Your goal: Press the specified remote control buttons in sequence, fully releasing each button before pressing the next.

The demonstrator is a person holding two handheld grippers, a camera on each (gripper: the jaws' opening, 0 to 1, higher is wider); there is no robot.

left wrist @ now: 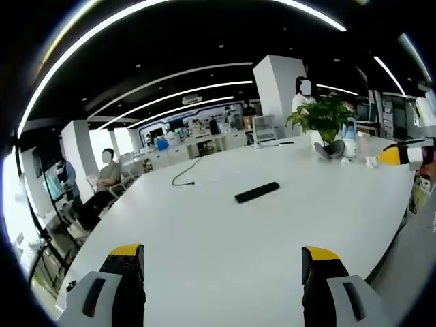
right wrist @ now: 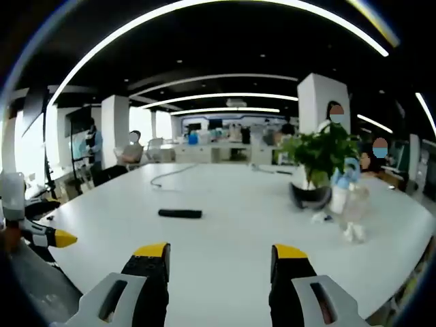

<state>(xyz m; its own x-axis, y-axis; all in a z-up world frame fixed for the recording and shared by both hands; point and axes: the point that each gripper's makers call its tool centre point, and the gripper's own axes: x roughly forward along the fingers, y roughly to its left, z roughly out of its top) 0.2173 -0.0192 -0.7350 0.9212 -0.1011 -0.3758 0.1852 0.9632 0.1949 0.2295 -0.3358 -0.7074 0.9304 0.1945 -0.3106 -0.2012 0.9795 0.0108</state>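
One black remote control [left wrist: 257,192] lies mid-worktop [left wrist: 225,238], far from your left claw [left wrist: 223,262] and right claw [right wrist: 220,262], both released. One white pot [right wrist: 304,178] holds one leafy plant [right wrist: 320,153].

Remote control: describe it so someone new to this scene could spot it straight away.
Start at the big white table. Near its middle, apart from everything else, lies the remote control, with the potted plant far behind it. It is the slim, flat black bar, straight, unlike the thin curved cable nearby.
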